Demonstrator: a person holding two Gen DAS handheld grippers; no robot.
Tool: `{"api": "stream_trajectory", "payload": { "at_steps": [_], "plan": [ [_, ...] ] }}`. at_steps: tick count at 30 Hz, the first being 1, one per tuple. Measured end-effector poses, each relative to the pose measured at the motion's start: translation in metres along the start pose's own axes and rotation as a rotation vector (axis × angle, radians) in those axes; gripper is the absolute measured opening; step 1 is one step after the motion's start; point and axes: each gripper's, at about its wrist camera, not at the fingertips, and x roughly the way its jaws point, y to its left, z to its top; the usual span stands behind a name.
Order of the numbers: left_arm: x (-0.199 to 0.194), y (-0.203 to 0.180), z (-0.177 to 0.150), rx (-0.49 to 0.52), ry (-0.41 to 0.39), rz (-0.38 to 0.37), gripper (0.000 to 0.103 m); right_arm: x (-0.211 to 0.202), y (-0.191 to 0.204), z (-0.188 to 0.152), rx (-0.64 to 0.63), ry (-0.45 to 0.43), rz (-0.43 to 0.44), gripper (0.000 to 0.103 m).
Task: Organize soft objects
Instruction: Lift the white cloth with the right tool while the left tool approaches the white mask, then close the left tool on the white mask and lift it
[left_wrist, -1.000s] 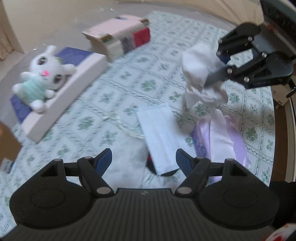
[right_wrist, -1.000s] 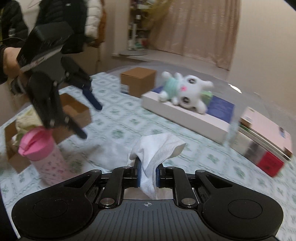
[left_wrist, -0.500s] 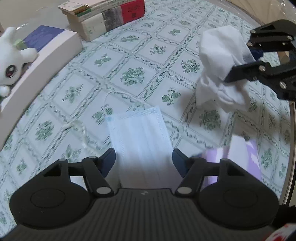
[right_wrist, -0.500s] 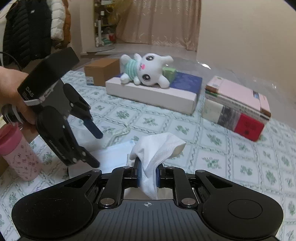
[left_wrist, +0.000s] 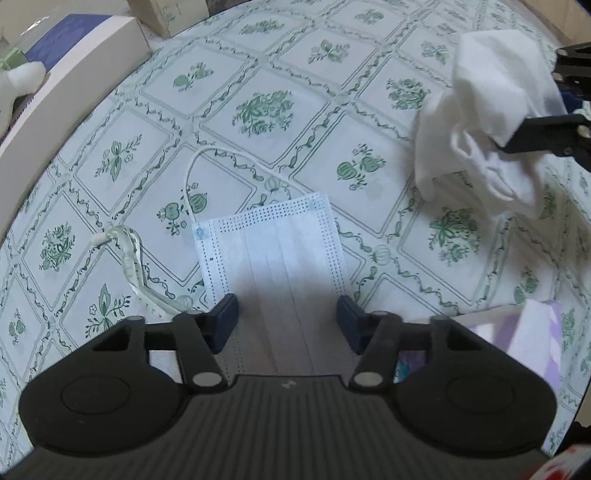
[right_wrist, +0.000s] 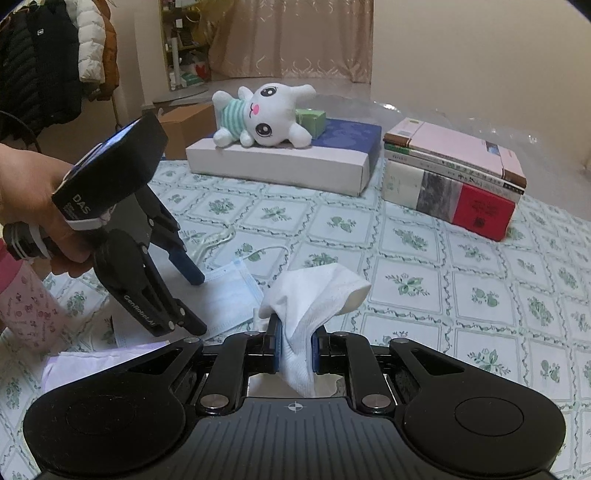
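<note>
A pale blue face mask (left_wrist: 273, 251) lies flat on the green-patterned tablecloth, its ear loop (left_wrist: 192, 173) trailing off to the left. My left gripper (left_wrist: 287, 319) is open and low over it, one finger at each side of the mask; it also shows in the right wrist view (right_wrist: 197, 301) above the mask (right_wrist: 225, 295). My right gripper (right_wrist: 293, 349) is shut on a white sock (right_wrist: 314, 295) and holds it off the table; the sock also shows in the left wrist view (left_wrist: 491, 122). A white plush bunny (right_wrist: 264, 116) lies on a flat box (right_wrist: 280, 162).
A stack of books (right_wrist: 454, 177) stands at the back right. A pink patterned bottle (right_wrist: 22, 306) stands at the left. A lilac packet (right_wrist: 96, 358) lies by my right gripper, also in the left wrist view (left_wrist: 532, 336). A cardboard box (right_wrist: 184, 125) sits behind.
My left gripper has moved forward and down over the face mask, still open. My right gripper keeps hold of the sock and has turned right, towards the books.
</note>
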Motion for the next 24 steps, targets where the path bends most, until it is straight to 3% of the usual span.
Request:
{"api": "stream_trajectory", "payload": {
  "at_steps": [2, 3, 6, 13, 24],
  "plan": [
    [0.001, -0.001, 0.000, -0.007, -0.006, -0.002, 0.042, 0.000, 0.001, -0.002, 0.004, 0.000, 0.000, 0.015],
    [0.001, -0.001, 0.001, -0.015, -0.011, -0.007, 0.029, 0.001, 0.000, -0.002, 0.006, -0.001, 0.000, 0.015],
    [-0.003, -0.002, 0.003, -0.031, -0.010, 0.009, 0.002, 0.000, 0.000, -0.002, 0.015, -0.002, -0.002, 0.015],
    [-0.031, -0.003, -0.003, -0.064, -0.077, 0.015, 0.000, -0.009, 0.003, 0.002, 0.030, -0.016, -0.014, 0.015],
    [-0.153, 0.003, -0.014, -0.182, -0.299, 0.050, 0.000, -0.060, 0.034, 0.024, 0.039, -0.088, -0.022, 0.015]
  ]
}}
